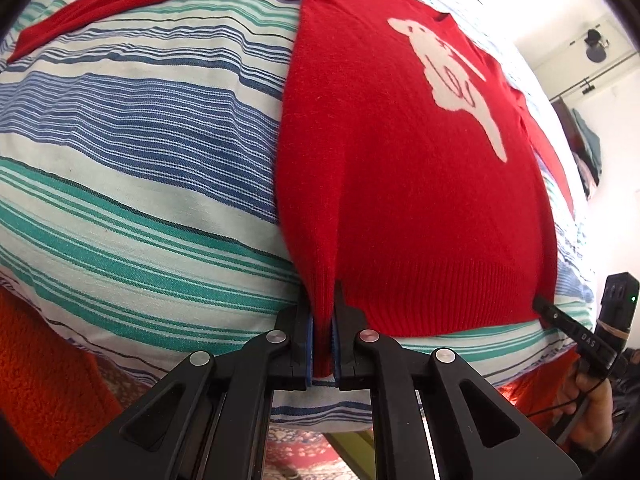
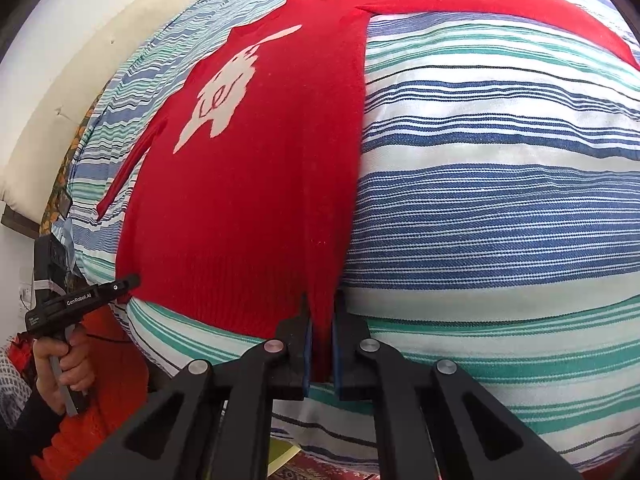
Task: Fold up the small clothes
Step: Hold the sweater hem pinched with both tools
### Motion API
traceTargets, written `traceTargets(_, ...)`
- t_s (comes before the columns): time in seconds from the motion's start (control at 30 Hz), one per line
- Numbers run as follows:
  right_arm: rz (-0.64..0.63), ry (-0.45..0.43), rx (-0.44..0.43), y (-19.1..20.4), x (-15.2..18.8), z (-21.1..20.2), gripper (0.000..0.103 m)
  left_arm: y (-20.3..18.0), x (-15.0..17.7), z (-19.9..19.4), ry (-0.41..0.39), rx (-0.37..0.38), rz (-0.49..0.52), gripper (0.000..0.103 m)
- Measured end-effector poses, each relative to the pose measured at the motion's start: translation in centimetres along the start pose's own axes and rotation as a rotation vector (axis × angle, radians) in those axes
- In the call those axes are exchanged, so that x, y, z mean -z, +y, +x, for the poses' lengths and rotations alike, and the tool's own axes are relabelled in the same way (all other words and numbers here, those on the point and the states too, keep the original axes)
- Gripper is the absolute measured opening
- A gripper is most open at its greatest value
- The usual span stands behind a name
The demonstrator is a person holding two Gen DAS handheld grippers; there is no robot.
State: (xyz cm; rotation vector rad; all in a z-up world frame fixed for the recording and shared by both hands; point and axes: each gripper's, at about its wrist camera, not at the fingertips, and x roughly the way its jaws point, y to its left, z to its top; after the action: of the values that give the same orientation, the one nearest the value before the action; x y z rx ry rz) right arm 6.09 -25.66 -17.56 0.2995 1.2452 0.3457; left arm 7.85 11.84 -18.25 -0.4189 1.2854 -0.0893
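Both claws clamped on hem corners: left (image 1: 322, 344), right (image 2: 320, 350). Sweater (image 1: 400, 200) flat on the striped cover (image 1: 140, 160), sleeves spread beyond. Thin pinch; could slip on lifting, skewing the fold.

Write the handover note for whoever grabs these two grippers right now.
Left gripper: shut on the red sweater, at its left hem corner.
Right gripper: shut on the right hem corner.
The sweater lies front up, white animal motif showing, on the striped cover, both sleeves spread outward.
Done: sweater laid flat, both hem corners gripped.
Left: every fold; none has been made yet. A likely next move is carrying the hem up toward the collar.
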Motion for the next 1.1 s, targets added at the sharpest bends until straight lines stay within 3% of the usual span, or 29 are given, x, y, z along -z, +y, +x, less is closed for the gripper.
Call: traceTargets(1.1, -0.001, -0.028, -0.002, 0.06, 0.34, -0.18, 0.006, -0.54, 0.14, 0.44, -0.004, -0.035, 0.019, 0.008)
